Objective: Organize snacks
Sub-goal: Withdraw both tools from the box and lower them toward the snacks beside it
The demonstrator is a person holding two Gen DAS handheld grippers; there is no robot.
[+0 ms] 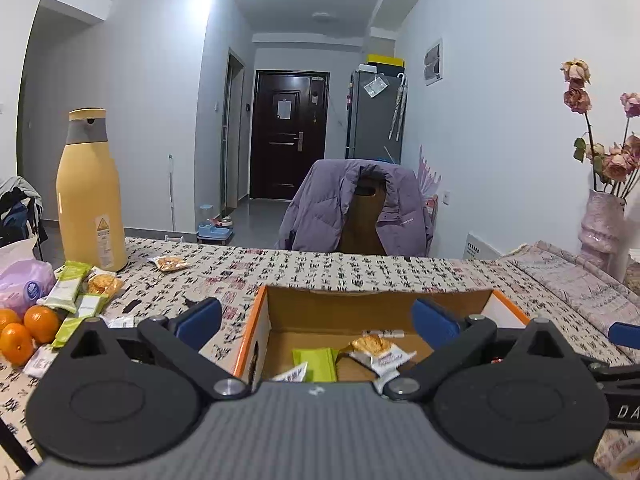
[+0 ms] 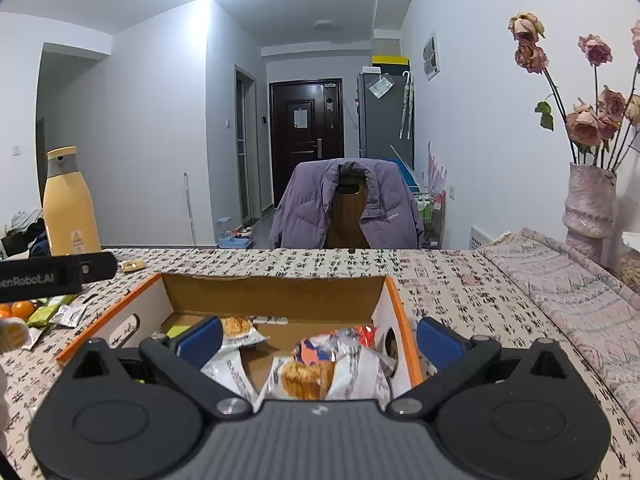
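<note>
Item 1: left gripper, nearest the lens in the left wrist view. Jaws spread wide, blue pads bare, nothing held. It hangs above the near left corner of the cardboard box.

Item 2: loose snacks on the patterned tablecloth, at 9 o'clock from the box. Green-and-white wrapped bars, 1 clear cracker pack and some flat white sachets, all in a loose heap touching one another. Beside them at the frame edge, 3 oranges and a purple tissue pack; whether these belong to the task, I cannot tell.

Item 3: 1 stray cracker pack, apart from the heap at 10 o'clock from the box, near the foot of the tall yellow bottle.

Item 4: box contents. A green packet, a white sachet and a biscuit pack on the floor of the box; the right wrist view adds more crumpled biscuit packs along the right wall.

Item 5: right gripper. Jaws wide apart, empty, poised over the box interior.

Item 6: vase of dried roses, 2 o'clock, well apart from the work.

Status: judged partly done. Several snacks are boxed; the heap at 9 o'clock and the stray pack remain outside. Both grippers are free for the next pick.
</note>
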